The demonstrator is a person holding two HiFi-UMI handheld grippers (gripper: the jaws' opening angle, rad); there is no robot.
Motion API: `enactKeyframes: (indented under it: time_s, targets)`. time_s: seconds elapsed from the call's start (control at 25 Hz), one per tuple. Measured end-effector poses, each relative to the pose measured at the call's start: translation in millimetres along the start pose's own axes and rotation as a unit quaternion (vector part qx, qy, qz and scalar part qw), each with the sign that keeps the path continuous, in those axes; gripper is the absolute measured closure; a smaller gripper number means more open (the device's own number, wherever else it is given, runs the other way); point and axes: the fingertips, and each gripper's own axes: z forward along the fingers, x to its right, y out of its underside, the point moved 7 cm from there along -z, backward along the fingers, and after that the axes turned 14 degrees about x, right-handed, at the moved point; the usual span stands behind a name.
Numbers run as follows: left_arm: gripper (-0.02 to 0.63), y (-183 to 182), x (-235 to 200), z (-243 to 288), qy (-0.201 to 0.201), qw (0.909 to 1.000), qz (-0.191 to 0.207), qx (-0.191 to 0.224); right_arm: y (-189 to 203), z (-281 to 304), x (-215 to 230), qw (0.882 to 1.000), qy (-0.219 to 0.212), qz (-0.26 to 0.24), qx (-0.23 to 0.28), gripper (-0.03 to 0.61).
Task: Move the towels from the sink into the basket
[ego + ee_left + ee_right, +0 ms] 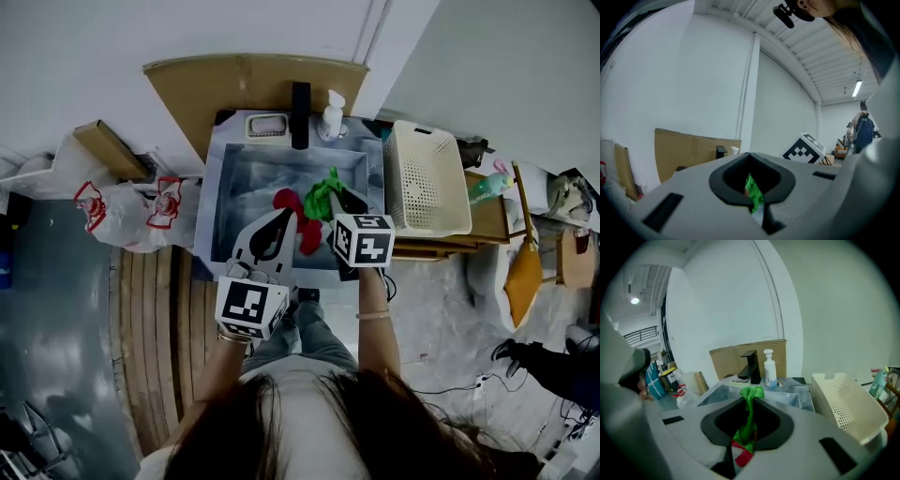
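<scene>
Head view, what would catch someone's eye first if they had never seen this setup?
The bright green towel stands out most, pinched in the right gripper above the steel sink. A red towel is bunched right beside it. To the right of the sink stands a white basket with nothing in it.

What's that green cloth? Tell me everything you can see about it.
The green towel is a bright green, soft-looking cloth, bunched and twisted into a rope. The right gripper has its fingers pinched on it: a small tuft pokes past their tips and the rest hangs beneath. It is held above the metal sink, right beside a red towel that it seems to touch, and is not yet in the white basket.
</scene>
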Motion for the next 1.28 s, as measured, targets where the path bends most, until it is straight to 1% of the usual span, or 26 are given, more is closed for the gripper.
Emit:
enactKeyframes:
  time_s: [0.48,0.76,1.0,1.28]
  targets:
    - [0.605,-20.3,4.3,-13.3,0.03,0.9993,-0.007,0.021,-37.7,-42.8,-27.9,0.998,-0.004,-0.017,0.055,0.509]
    - [0.604,-29.2,0.9,-14.7,0.048,0.9986,-0.003,0.022,-58.1,-62.8,-39.7,0.997,-0.005,-0.023,0.078,0.509]
    - [0.604,-32.8,5.6,-6.9,0.068,0.9974,0.0,0.022,-73.4,-75.6,-39.9,0.995,-0.003,-0.027,0.098,0.509]
    - [0.604,-32.6,20.9,6.6,0.084,0.9962,0.004,0.023,-79.8,-90.5,-23.1,0.994,0.005,-0.036,0.104,0.509]
